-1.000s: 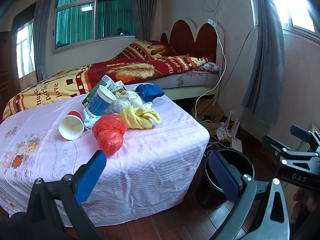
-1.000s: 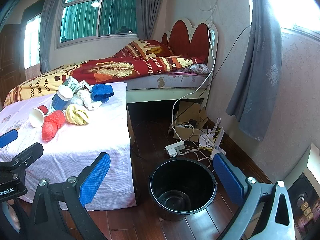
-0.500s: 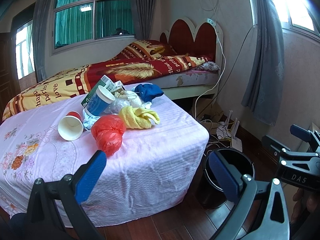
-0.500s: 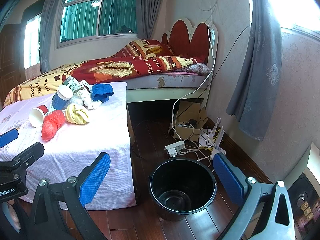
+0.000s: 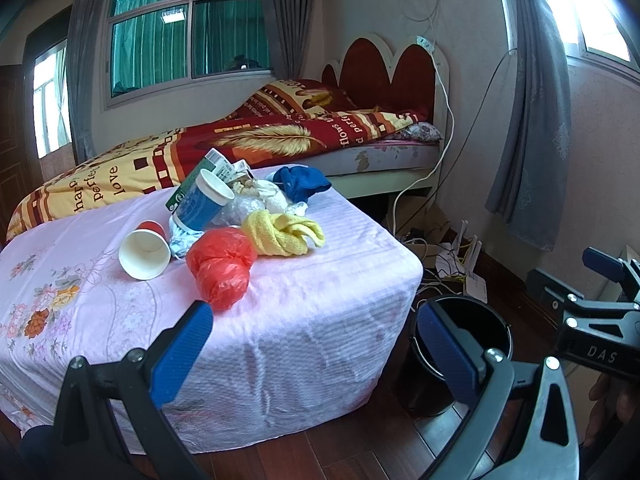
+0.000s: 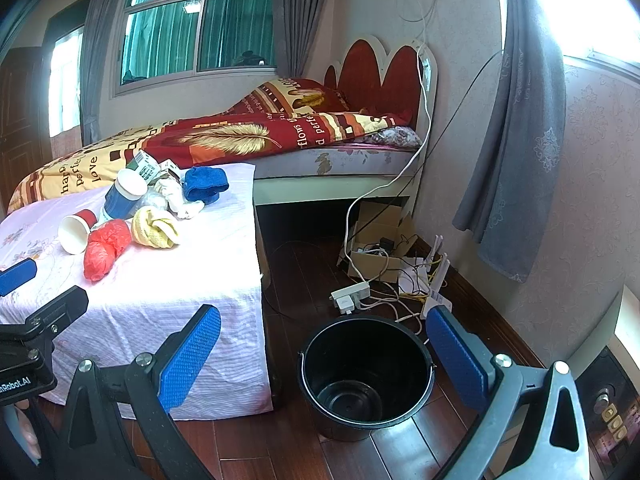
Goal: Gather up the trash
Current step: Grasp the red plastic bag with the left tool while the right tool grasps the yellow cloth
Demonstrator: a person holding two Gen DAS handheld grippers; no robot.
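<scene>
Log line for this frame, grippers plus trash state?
left gripper: open, empty | right gripper: open, empty | round black plastic bucket: empty | crumpled red plastic bag: on pink sheet

You are working in soft daylight. It enters through the teal-curtained window (image 5: 188,36) on the far wall and a second window at upper right, which blows out to white glare (image 6: 600,8) in your right wrist view. The pink checked bedsheet (image 5: 320,292) is evenly lit with faint shadows in its folds, while the inside of the black plastic bucket (image 6: 366,376) stays dark. Both fisheye views bend straight lines and darken at the corners. Focus is sharp throughout.
</scene>
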